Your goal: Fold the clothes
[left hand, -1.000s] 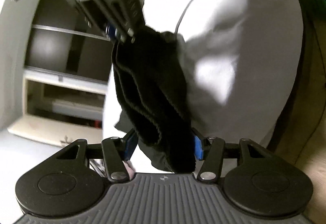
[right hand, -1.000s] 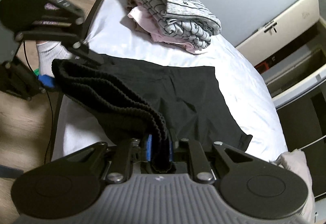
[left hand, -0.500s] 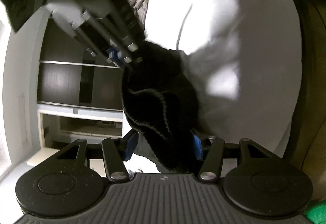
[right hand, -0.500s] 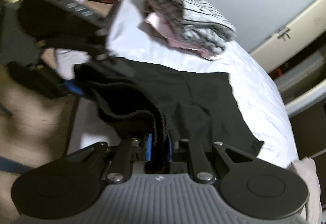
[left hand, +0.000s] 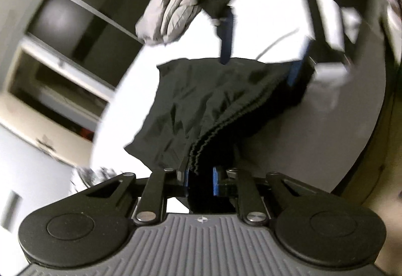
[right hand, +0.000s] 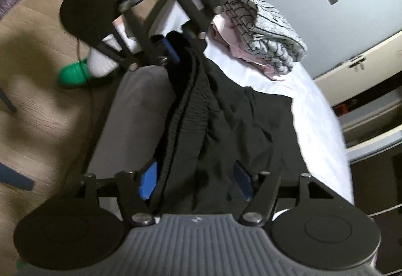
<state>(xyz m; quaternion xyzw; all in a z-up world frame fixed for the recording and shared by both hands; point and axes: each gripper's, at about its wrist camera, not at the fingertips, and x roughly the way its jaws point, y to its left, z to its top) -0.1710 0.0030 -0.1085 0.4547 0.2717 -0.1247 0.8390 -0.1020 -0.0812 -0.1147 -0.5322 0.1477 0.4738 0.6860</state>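
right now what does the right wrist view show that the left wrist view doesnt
Only the right wrist view shows the pile of folded clothes, the wooden floor and a green shoe. Only the left wrist view shows the dark shelves and a grey padded garment. Both show the black shorts, the white bed, the left gripper closing on the waistband, and the right gripper opening around it.

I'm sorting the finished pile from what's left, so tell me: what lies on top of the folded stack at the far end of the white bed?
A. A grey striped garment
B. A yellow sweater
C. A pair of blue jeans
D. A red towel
A: in the right wrist view the stack shows a grey striped garment on top, over something pale pink, on the bed beyond the black shorts.
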